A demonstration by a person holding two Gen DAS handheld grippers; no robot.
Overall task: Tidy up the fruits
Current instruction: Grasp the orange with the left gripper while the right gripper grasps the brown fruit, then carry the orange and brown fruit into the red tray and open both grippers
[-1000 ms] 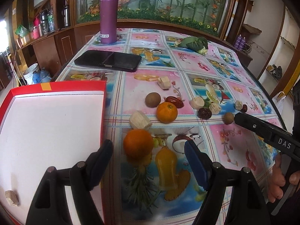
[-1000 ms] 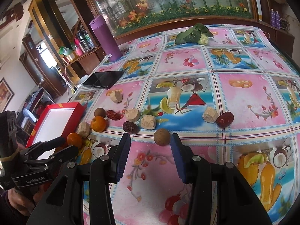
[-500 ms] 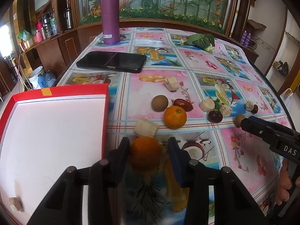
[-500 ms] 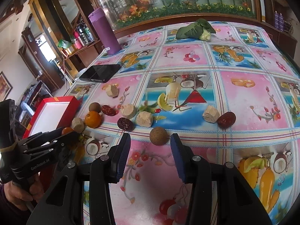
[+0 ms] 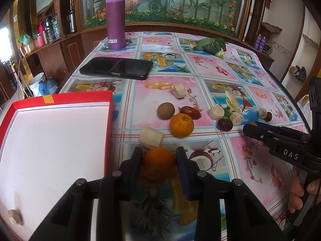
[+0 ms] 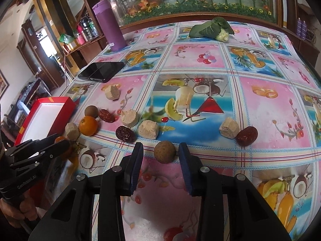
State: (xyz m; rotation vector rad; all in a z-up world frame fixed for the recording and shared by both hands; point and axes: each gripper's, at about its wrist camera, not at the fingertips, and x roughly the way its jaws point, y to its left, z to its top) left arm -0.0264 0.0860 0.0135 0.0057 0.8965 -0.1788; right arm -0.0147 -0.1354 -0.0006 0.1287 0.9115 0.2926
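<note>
Left gripper (image 5: 158, 154) first: closing, with pads against both flanks of the near orange (image 5: 158, 162), so a grasp in the making and no lift yet. Sitting on the tablecloth (image 5: 250, 160), that orange, just right of the red box (image 5: 60, 98) and just in front of a pale cut chunk (image 5: 150, 138). Inside the box, only one small beige piece (image 5: 14, 218) in the near left corner; otherwise bare white floor.

Probably the pick-up step, done with both hands at once, early in the sorting: still out on the cloth, a second orange (image 5: 182, 125), dark red dates, more pale chunks and another brown fruit.

Next for this side, by the look of it: firm up the squeeze, raise clear of the box's red wall, carry left, set down gently. Risk of the round fruit rolling out if gripped off-centre.

Right gripper (image 6: 160, 150) next: also closing, straddling a brown round fruit (image 6: 165, 152) on the cloth. Near or touching the right pad, but with a clear gap at the left pad, so not yet gripped. Calls for finishing the squeeze evenly, then a longer carry across to the box without clipping the left tool.
</note>
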